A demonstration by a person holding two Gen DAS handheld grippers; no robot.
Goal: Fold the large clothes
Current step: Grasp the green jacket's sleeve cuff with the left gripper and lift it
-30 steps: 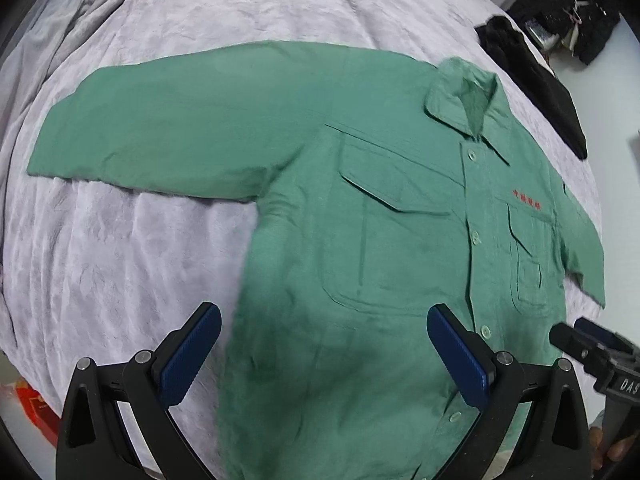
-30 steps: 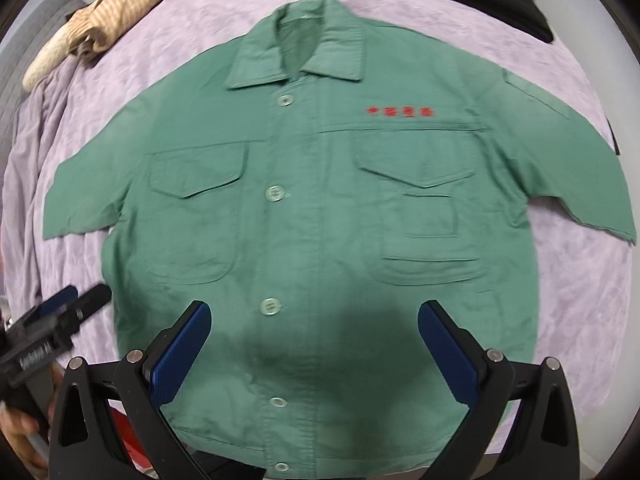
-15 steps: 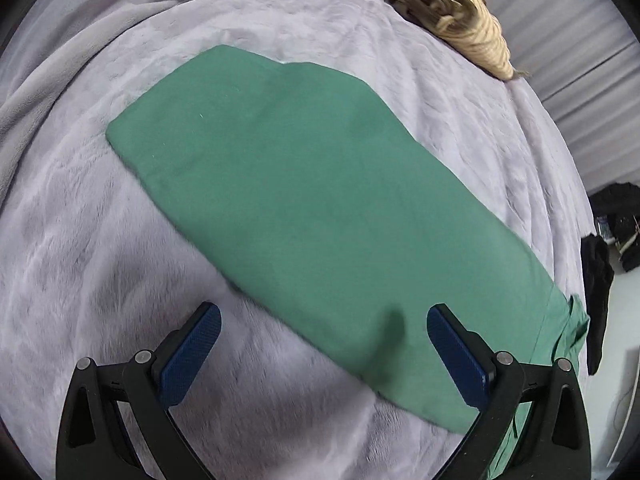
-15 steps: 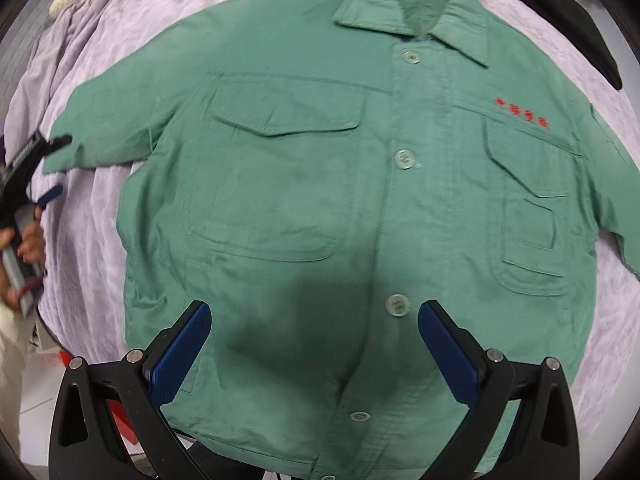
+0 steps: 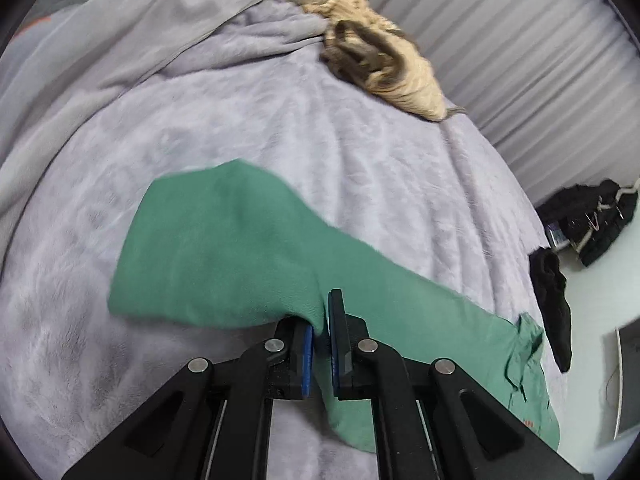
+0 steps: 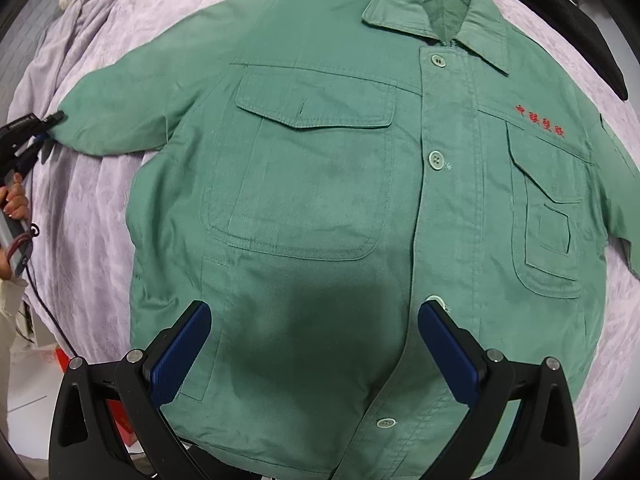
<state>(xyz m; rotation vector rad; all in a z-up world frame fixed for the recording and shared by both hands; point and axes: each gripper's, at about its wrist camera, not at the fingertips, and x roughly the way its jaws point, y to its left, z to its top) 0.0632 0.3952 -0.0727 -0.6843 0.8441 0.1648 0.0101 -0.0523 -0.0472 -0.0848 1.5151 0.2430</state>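
Note:
A green work jacket [image 6: 320, 184] with red embroidered characters lies face up and buttoned on a lilac blanket [image 5: 280, 128]. My left gripper [image 5: 322, 320] is shut on the near edge of its outstretched sleeve [image 5: 224, 248], close to the cuff, with green cloth pinched between the blue pads. The right wrist view shows that same left gripper [image 6: 48, 124] at the sleeve end on the far left, held by a hand [image 6: 16, 200]. My right gripper [image 6: 314, 320] hangs open over the jacket's lower front, casting a shadow there, with nothing between its pads.
A beige striped cloth [image 5: 384, 68] is bunched at the far edge of the bed. Black garments [image 5: 552, 304] lie past the jacket's collar, with more dark items [image 5: 600, 216] beyond. A pleated grey wall [image 5: 520, 40] stands behind. Something red [image 6: 120, 420] sits on the floor below the bed edge.
My left gripper swung from the jacket body out along the sleeve and shut on its edge near the cuff. The right gripper came closer to the jacket front and stayed open.

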